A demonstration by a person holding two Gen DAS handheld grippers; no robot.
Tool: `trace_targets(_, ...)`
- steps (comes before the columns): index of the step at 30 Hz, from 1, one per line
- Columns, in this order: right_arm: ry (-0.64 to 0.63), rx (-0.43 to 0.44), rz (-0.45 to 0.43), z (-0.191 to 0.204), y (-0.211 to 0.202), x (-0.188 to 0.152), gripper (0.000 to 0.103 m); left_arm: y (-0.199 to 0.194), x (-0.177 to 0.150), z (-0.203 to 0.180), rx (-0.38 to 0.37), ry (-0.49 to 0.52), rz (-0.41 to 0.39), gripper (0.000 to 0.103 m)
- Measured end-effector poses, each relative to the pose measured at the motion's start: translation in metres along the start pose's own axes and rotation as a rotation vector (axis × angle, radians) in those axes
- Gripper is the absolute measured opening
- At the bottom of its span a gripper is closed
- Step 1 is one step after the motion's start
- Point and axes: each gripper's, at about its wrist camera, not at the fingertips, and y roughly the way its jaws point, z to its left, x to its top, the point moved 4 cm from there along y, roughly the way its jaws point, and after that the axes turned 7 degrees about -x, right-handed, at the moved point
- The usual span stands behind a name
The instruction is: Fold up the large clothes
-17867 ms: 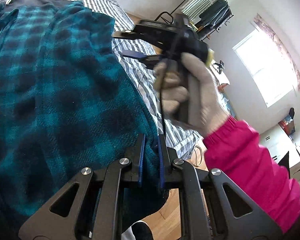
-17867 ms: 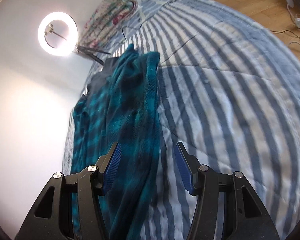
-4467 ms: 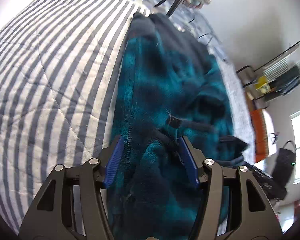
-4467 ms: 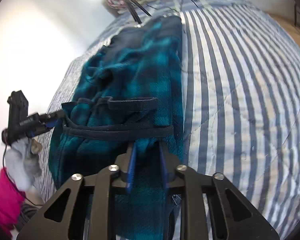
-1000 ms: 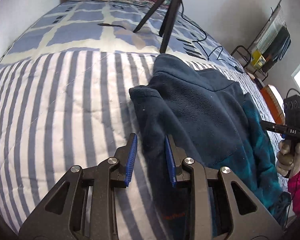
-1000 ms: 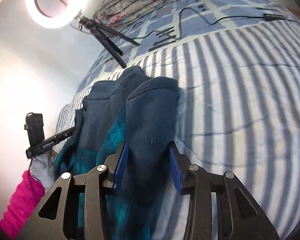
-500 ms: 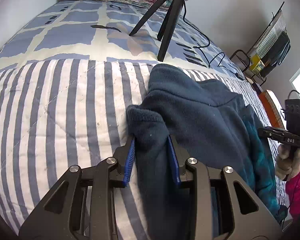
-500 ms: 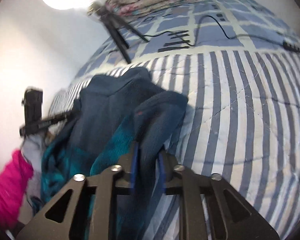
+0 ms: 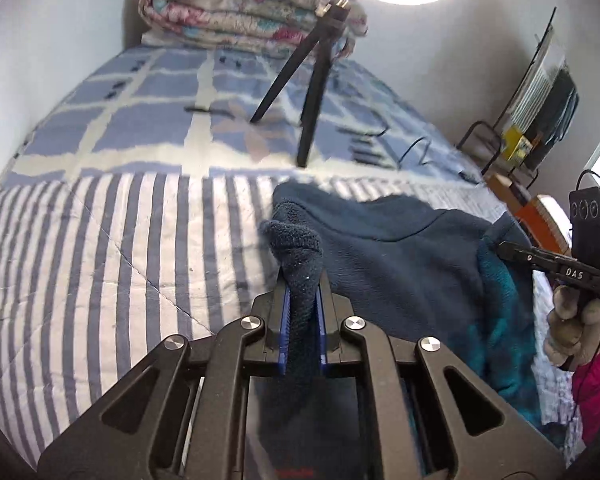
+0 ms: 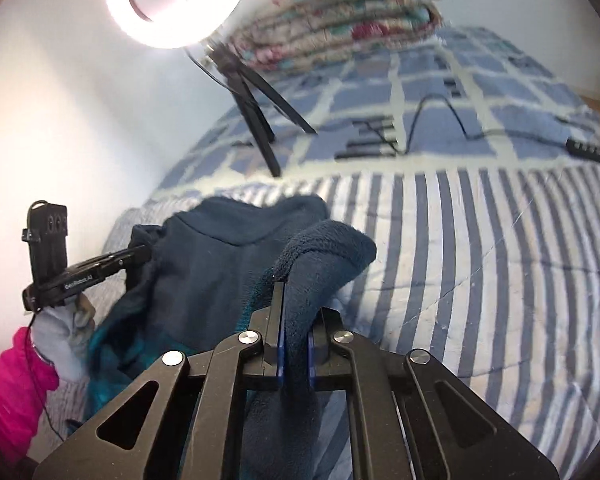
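A large fleece garment (image 9: 400,264), navy at this end and teal plaid farther down, lies on the striped bed cover (image 9: 100,260). My left gripper (image 9: 303,286) is shut on one navy corner, which bunches up above the blue pads. The right gripper (image 10: 300,304) is shut on the other navy corner (image 10: 328,252), lifted off the bed. Each gripper appears in the other's view: the right gripper (image 9: 512,250) is held by a gloved hand (image 9: 572,328), and the left gripper (image 10: 140,254) pinches the fleece edge. The fabric between them sags.
A ring light (image 10: 176,0) on a black tripod (image 9: 312,92) stands on the checked blanket at the head of the bed. A folded floral quilt (image 9: 240,12) lies behind it. A black cable (image 10: 440,120) crosses the blanket. A clothes rack (image 9: 540,120) stands at the right.
Both grippers, open around the navy corners a second ago, have shut on them. Both have risen, lifting the fleece's top edge off the bed.
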Motion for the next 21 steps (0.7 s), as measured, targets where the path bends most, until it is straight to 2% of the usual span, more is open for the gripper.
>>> trace_targets(3, -0.03, 0.005, -0.047, 0.014, -0.029, -0.002, 0.006, -0.028, 0.001, -0.024, -0.017, 0.022, -0.04, 0.008)
trace_targets(11, -0.111, 0.0, -0.086, 0.055, -0.109, -0.018, 0.005, -0.109, -0.012, -0.078, -0.048, 0.051, -0.117, 0.008)
trace_targets(15, -0.137, -0.009, -0.087, 0.068, -0.147, -0.044, 0.005, -0.155, -0.035, -0.109, -0.055, 0.064, -0.136, 0.008)
trace_targets(21, -0.151, -0.034, -0.063, 0.081, -0.188, -0.103, 0.005, -0.202, -0.086, -0.149, -0.052, 0.098, -0.125, 0.008)
